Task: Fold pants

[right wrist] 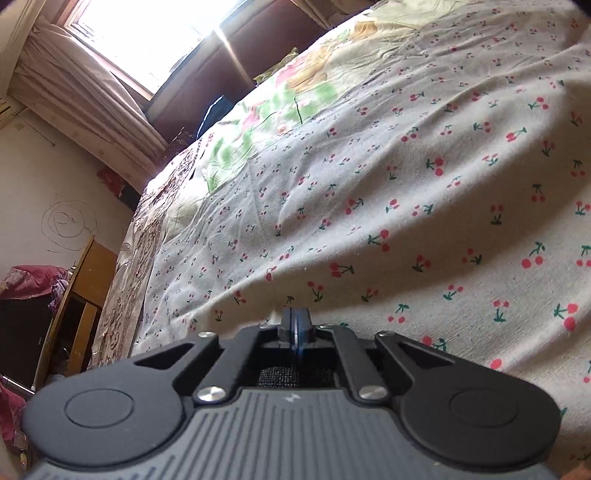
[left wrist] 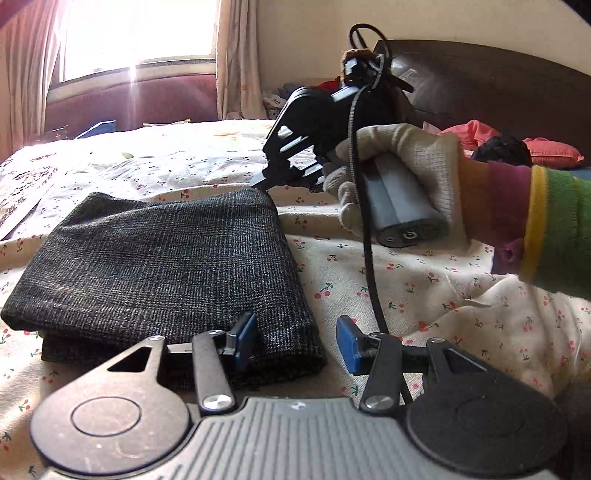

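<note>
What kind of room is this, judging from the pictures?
Most likely a bedroom in a home. The folded pants lie on a bed with a cherry-print sheet and a dark headboard. A curtained window stands beyond the bed.

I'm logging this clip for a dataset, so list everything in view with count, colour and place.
Pants: one, dark grey weave, folded on the bed, lower left of the left view.
Bedsheet: one, cream with red cherries, covering the bed.
Headboard: one, dark brown, far right.
Cushion: one, pink-red, by the headboard.
Curtains: pale pink, beside the bright window.
Cabinet: one, wooden, left of the bed.
Left gripper: black with blue pads, open, one finger over the pants' near edge.
Right gripper: black, shut, at the pants' far corner.
Right hand: white glove, striped sleeve.
</note>
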The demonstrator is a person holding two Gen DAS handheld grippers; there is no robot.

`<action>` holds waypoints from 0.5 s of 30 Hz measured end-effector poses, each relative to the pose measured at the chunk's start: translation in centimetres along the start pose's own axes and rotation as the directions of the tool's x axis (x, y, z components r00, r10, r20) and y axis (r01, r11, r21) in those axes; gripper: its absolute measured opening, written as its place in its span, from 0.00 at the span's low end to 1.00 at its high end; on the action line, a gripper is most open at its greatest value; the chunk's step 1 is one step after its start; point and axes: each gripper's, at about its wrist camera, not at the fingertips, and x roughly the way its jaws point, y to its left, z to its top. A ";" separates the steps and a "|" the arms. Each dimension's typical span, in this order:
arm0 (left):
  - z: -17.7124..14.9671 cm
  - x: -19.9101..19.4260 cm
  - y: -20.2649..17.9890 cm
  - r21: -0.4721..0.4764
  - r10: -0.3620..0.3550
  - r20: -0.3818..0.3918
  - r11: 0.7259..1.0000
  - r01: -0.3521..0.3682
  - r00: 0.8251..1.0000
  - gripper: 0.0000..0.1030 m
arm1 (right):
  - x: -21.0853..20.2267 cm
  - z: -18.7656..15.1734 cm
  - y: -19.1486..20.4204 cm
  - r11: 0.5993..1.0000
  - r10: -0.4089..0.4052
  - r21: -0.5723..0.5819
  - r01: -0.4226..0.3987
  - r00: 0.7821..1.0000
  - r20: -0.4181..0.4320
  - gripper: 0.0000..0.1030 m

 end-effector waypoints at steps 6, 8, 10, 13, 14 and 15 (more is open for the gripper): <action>0.2 -1.6 -0.3 -0.038 -0.026 -0.014 0.999 0.025 1.000 0.57 | -4.9 -3.7 -0.4 0.998 0.056 0.003 -0.056 0.998 -0.036 0.18; 0.0 -1.0 -0.4 -0.067 -0.046 -0.089 0.997 0.040 0.995 0.57 | -4.4 -5.3 0.6 0.997 0.060 -0.047 -0.065 0.994 -0.090 0.18; -0.9 0.3 -0.1 -0.132 -0.062 -0.197 0.991 0.037 0.978 0.57 | -2.8 -6.6 1.3 0.997 -0.019 -0.075 0.007 0.987 -0.161 0.19; -1.2 -2.0 0.8 -0.223 -0.058 -0.161 0.975 0.020 0.985 0.56 | -4.3 -7.5 2.4 0.993 -0.055 -0.108 0.042 0.991 -0.121 0.20; -1.1 -2.9 0.8 -0.219 -0.042 -0.139 0.976 0.011 0.989 0.56 | -5.5 -7.7 2.6 0.994 -0.039 -0.108 0.027 0.993 -0.111 0.20; -1.0 -4.1 0.6 -0.205 -0.011 -0.121 0.979 -0.014 0.993 0.57 | -6.7 -8.0 2.7 0.994 -0.021 -0.107 0.010 0.995 -0.102 0.20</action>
